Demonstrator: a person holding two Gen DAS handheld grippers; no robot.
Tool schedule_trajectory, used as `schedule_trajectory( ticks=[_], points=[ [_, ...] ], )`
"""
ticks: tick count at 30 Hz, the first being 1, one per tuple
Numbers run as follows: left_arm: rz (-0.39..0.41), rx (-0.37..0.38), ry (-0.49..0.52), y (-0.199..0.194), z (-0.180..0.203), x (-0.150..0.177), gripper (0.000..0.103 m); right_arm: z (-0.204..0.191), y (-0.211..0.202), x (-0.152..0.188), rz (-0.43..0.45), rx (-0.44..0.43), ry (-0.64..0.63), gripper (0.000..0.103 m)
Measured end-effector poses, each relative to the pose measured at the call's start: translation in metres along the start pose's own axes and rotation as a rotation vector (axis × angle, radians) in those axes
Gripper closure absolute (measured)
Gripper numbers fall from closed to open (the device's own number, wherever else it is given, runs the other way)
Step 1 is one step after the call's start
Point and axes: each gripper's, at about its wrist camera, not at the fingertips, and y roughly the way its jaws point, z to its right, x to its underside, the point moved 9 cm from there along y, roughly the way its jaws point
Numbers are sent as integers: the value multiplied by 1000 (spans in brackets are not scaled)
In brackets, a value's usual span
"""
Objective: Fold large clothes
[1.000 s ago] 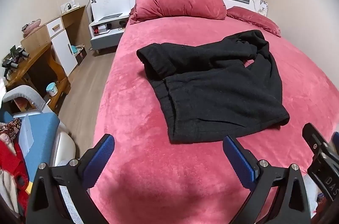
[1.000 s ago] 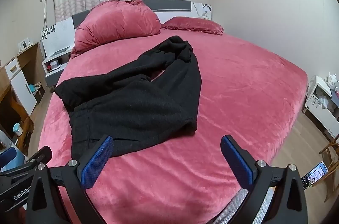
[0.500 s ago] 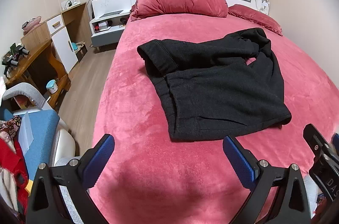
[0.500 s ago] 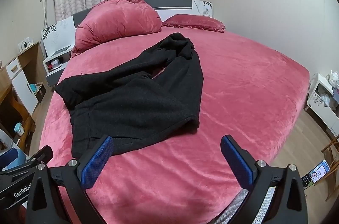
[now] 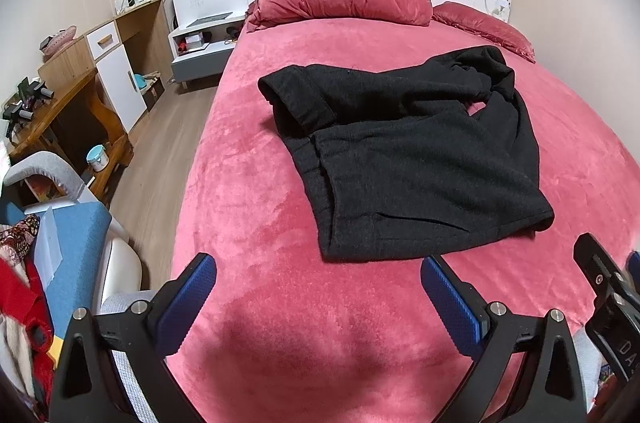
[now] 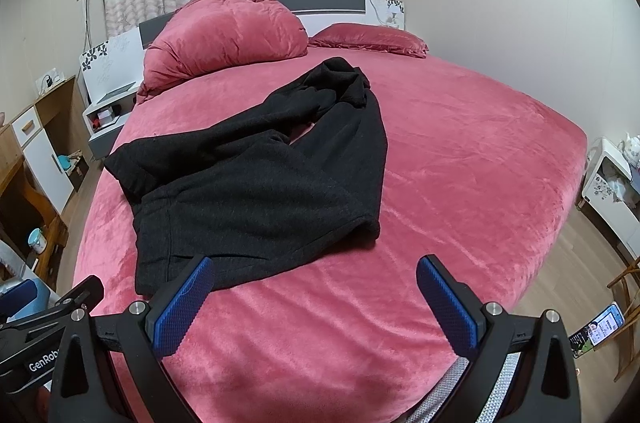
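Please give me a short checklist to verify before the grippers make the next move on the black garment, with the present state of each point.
1. Left gripper open and empty: ok.
2. Right gripper open and empty: ok.
3. Garment lies fully on the bed, nothing on top of it: ok.
4. Garment spread flat: not ok, the far end is bunched and a sleeve lies folded across it.
5. Near hem within easy reach of both grippers: ok, it lies just ahead of the fingers.
6. Which side faces up, front or back: cannot tell.
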Motion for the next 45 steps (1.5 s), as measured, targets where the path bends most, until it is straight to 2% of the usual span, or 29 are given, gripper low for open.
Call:
schedule_trajectory(
  ticks=[21, 41, 43, 45],
  points=[
    [-30, -10, 20, 11, 6, 0, 0, 4, 9, -1, -7, -3, 11, 0],
    [-97, -2, 14, 30, 7, 8, 0, 9, 21, 5, -36, -10, 33, 0],
    [-106, 6, 17, 32, 8, 9, 0, 9, 22, 5, -37, -13, 37, 0],
    [-139, 47, 26, 37, 12, 13, 0, 10, 24, 6, -37, -24, 50, 0]
  ],
)
